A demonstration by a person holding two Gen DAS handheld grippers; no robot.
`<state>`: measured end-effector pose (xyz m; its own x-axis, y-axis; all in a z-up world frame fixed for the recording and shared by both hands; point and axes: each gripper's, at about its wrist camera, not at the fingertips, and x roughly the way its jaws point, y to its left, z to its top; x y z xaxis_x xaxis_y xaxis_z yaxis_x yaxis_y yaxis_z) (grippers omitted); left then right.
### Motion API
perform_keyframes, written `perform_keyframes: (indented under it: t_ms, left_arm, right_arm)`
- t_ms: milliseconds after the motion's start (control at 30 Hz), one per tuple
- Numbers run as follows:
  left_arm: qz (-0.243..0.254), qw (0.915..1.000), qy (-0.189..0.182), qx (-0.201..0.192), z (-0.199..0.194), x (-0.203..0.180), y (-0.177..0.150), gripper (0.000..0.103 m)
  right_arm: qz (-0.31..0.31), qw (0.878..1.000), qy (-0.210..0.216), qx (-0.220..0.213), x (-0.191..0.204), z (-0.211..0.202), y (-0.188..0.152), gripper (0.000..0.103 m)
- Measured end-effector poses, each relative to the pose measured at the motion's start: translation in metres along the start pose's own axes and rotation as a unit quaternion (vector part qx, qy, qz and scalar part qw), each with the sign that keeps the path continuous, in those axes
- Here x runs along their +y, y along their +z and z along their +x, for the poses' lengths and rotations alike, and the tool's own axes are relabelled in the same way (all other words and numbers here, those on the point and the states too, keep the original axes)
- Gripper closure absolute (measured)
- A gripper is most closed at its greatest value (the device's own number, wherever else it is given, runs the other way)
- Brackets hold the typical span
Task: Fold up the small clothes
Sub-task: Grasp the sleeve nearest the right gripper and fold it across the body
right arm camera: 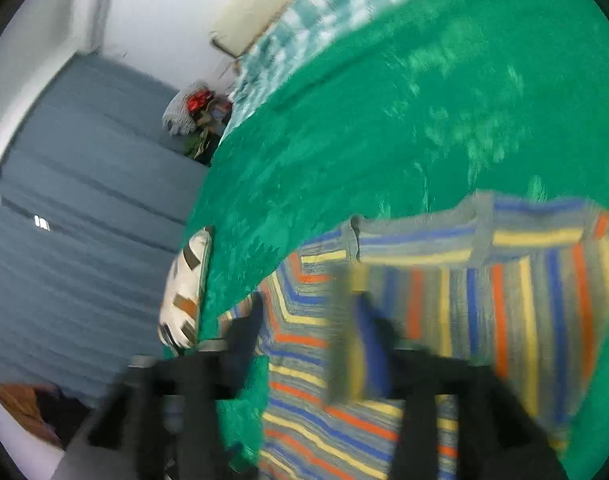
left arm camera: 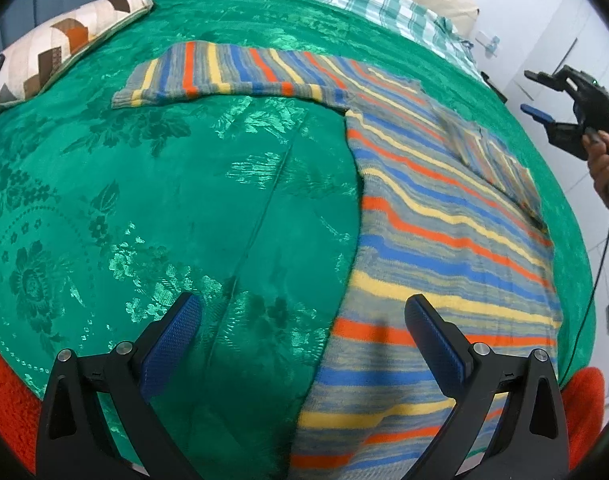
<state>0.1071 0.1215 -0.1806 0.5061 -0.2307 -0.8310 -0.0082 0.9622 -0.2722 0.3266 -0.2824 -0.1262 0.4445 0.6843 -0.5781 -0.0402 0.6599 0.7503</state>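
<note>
Claws (left arm camera: 304, 320) (left arm camera: 538, 94) gape, angled down over sweater (left arm camera: 444, 240).

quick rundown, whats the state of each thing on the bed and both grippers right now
striped sweater: lying flat on the bed, one sleeve folded over the body, the other sleeve spread out sideways
green bedspread: spread over the bed, lightly creased
patterned pillow: lying at the bed's edge, off the sweater
left hand-held gripper: open, hovering over the sweater's hem, holding nothing
right hand-held gripper: open, empty, raised off to the side of the bed
</note>
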Motion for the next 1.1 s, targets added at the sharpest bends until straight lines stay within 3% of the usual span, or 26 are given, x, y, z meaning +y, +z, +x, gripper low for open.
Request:
perform_keyframes:
  t_ms: [133,233,300,333,367,400,433,500,567,700,767,800,867,1000,1100]
  left_arm:
    - [0.009,0.9999,0.004,0.002,0.003,-0.005,-0.001,0.001]
    - [0.016,0.9999,0.007,0.003,0.005,-0.008,-0.002,0.001]
    - [0.023,0.9997,0.010,0.004,0.006,-0.012,-0.002,0.001]
    - [0.027,0.9995,0.014,0.005,0.007,-0.014,-0.002,0.001]
    - [0.029,0.9994,0.016,0.005,0.007,-0.015,-0.003,0.001]
    - [0.031,0.9993,0.017,0.005,0.007,-0.015,-0.003,0.001]
    - [0.032,0.9993,0.018,0.005,0.007,-0.016,-0.004,0.001]
    - [0.031,0.9993,0.019,0.005,0.007,-0.016,-0.004,0.001]
    - [0.030,0.9993,0.020,0.005,0.008,-0.016,-0.003,0.001]
    - [0.033,0.9991,0.026,0.007,0.011,-0.017,-0.004,0.001]
    - [0.039,0.9987,0.030,0.011,0.012,-0.017,-0.005,0.001]
    - [0.042,0.9985,0.033,0.013,0.012,-0.017,-0.007,0.001]
    - [0.041,0.9986,0.032,0.012,0.010,-0.015,-0.008,0.001]
    - [0.032,0.9991,0.025,0.010,0.009,-0.013,-0.007,0.001]
    - [0.037,0.9989,0.026,0.011,0.010,-0.016,-0.007,0.001]
  right_arm:
    - [-0.008,0.999,-0.042,-0.008,-0.023,-0.012,0.000,0.049]
    - [-0.017,0.997,-0.067,0.026,-0.051,-0.018,-0.014,0.050]
    - [-0.015,0.990,-0.123,0.060,-0.079,-0.014,-0.027,0.055]
    - [-0.013,0.979,-0.185,0.081,-0.098,-0.012,-0.035,0.056]
    - [-0.013,0.967,-0.236,0.095,-0.113,-0.013,-0.041,0.064]
    - [-0.020,0.959,-0.267,0.094,-0.123,-0.018,-0.045,0.094]
    - [-0.028,0.956,-0.282,0.080,-0.125,-0.028,-0.047,0.102]
    - [-0.043,0.952,-0.300,0.048,-0.115,-0.046,-0.048,0.094]
    - [-0.062,0.960,-0.271,0.038,-0.097,-0.056,-0.051,0.091]
    - [-0.082,0.968,-0.225,0.076,-0.087,-0.043,-0.069,0.089]
    - [-0.071,0.958,-0.258,0.107,-0.106,-0.032,-0.081,0.089]
    - [-0.067,0.951,-0.279,0.111,-0.114,-0.029,-0.087,0.096]
    - [-0.066,0.952,-0.286,0.083,-0.114,-0.043,-0.094,0.100]
    - [-0.101,0.954,-0.280,0.041,-0.076,-0.071,-0.116,0.087]
    - [-0.123,0.961,-0.241,0.057,-0.057,-0.073,-0.148,0.081]
